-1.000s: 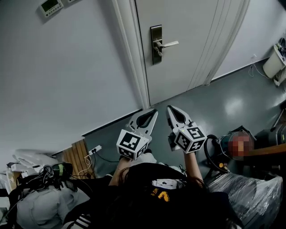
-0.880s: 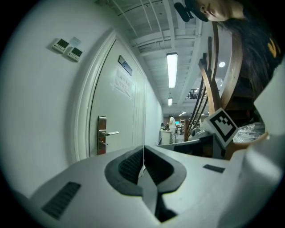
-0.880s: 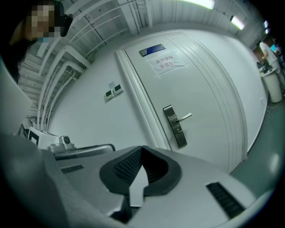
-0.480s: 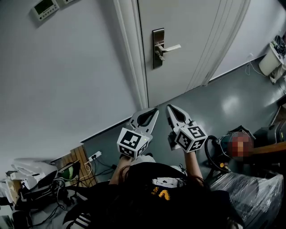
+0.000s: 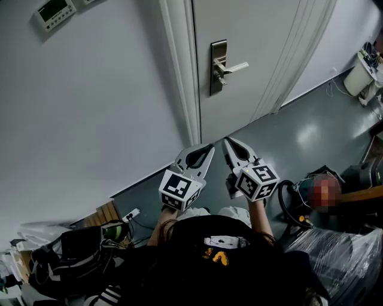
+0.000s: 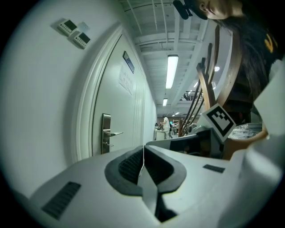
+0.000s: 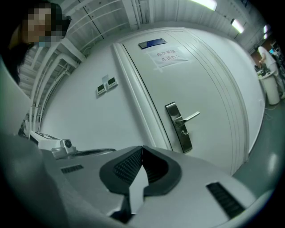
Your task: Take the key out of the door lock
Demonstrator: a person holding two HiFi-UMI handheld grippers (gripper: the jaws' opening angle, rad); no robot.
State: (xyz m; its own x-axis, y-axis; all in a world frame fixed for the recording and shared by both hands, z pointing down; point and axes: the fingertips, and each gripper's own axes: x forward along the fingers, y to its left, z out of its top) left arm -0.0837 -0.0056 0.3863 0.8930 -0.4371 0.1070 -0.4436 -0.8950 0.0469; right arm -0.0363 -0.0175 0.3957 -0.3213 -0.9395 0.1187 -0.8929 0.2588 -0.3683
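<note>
A white door (image 5: 257,54) carries a steel lock plate (image 5: 218,67) with a lever handle (image 5: 237,67). A small key (image 7: 185,132) sticks out of the plate below the lever, also seen as a short stub on the plate, the key (image 6: 107,144). My left gripper (image 5: 209,147) and right gripper (image 5: 227,141) are held side by side, well short of the door, both pointing at it. Both are shut with nothing between the pads. The left gripper (image 6: 143,147) shows its pads meeting in a thin line. The right gripper (image 7: 142,148) is the same.
Two wall control panels (image 5: 54,10) hang left of the door frame (image 5: 182,72). A power strip (image 5: 130,214), wooden slats (image 5: 103,212) and bags with cables (image 5: 72,254) lie at lower left. A plastic-wrapped bundle (image 5: 335,251) and a white bin (image 5: 364,75) are at the right.
Both grippers, still shut and side by side, have moved nearer the door. The lock plate sits lower and further right in the head view, and the clutter at lower left has slid down.
</note>
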